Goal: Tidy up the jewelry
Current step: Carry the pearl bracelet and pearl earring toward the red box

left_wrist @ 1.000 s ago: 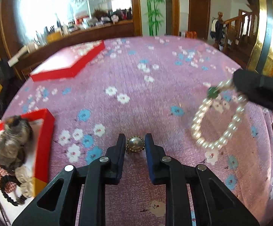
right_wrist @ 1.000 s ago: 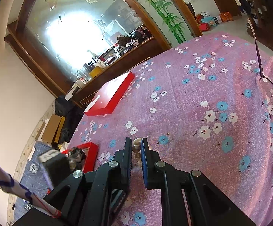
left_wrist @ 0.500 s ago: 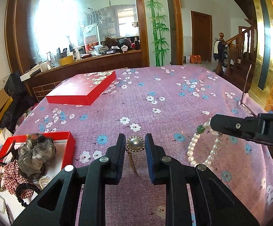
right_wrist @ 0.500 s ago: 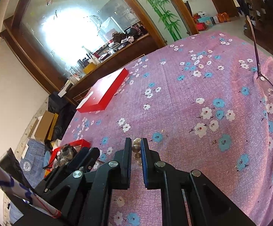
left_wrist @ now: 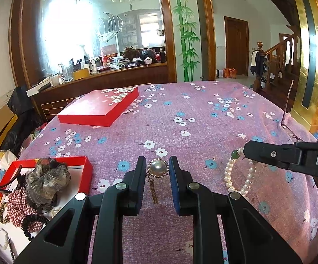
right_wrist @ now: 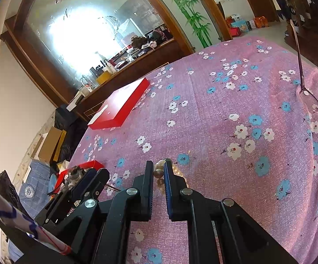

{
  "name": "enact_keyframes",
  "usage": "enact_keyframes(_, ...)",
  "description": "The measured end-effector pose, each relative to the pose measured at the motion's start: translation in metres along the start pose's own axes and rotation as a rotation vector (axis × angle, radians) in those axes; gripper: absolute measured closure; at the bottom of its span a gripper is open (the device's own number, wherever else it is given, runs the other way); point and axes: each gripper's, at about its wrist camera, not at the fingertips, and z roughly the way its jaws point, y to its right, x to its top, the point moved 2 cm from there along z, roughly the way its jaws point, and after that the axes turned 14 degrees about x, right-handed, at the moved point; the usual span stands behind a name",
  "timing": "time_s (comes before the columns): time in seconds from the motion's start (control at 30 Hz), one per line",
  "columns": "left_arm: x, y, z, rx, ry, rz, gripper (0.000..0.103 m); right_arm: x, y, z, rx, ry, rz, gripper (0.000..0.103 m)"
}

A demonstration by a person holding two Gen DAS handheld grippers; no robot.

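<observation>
My left gripper (left_wrist: 157, 168) is shut on a pearl brooch (left_wrist: 158, 168) with a rhinestone rim; its gold tassel hangs down above the pink floral cloth. My right gripper (right_wrist: 158, 172) is shut on a white pearl bracelet (right_wrist: 159, 173) with a green bead; in the left wrist view the bracelet (left_wrist: 231, 176) dangles from the right gripper's tip at the right. An open red tray (left_wrist: 86, 165) at lower left holds scrunchies, hair ties and a small bead bracelet. The tray also shows in the right wrist view (right_wrist: 93, 164), behind the left gripper's body.
A closed red flat box (left_wrist: 99, 107) lies at the table's far left. Glasses (right_wrist: 312, 101) rest at the right edge of the cloth (right_wrist: 224, 101). A wooden counter with clutter and a mirror stand behind the table. Cardboard boxes sit on the floor at left.
Both grippers have risen from the cloth, each keeping its piece. The brooch's tassel now hangs free, and the bracelet dangles lower and nearer the left gripper.
</observation>
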Motion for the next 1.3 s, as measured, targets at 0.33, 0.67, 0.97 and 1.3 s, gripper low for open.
enact_keyframes(0.33,0.001,-0.002,-0.002,0.009,0.004,-0.005,0.083,-0.001,-0.003,0.000,0.001,0.005,-0.011,0.093)
enact_keyframes(0.67,0.004,-0.007,-0.010,-0.012,0.016,-0.029,0.083,-0.003,-0.004,0.003,-0.019,0.005,-0.028,0.093)
enact_keyframes(0.97,0.009,-0.025,-0.016,-0.027,0.006,-0.095,0.083,-0.009,-0.017,0.013,0.001,-0.032,-0.076,0.093)
enact_keyframes(1.3,0.016,-0.063,-0.014,0.036,-0.008,-0.218,0.083,-0.025,-0.044,0.023,0.079,-0.091,-0.126,0.093)
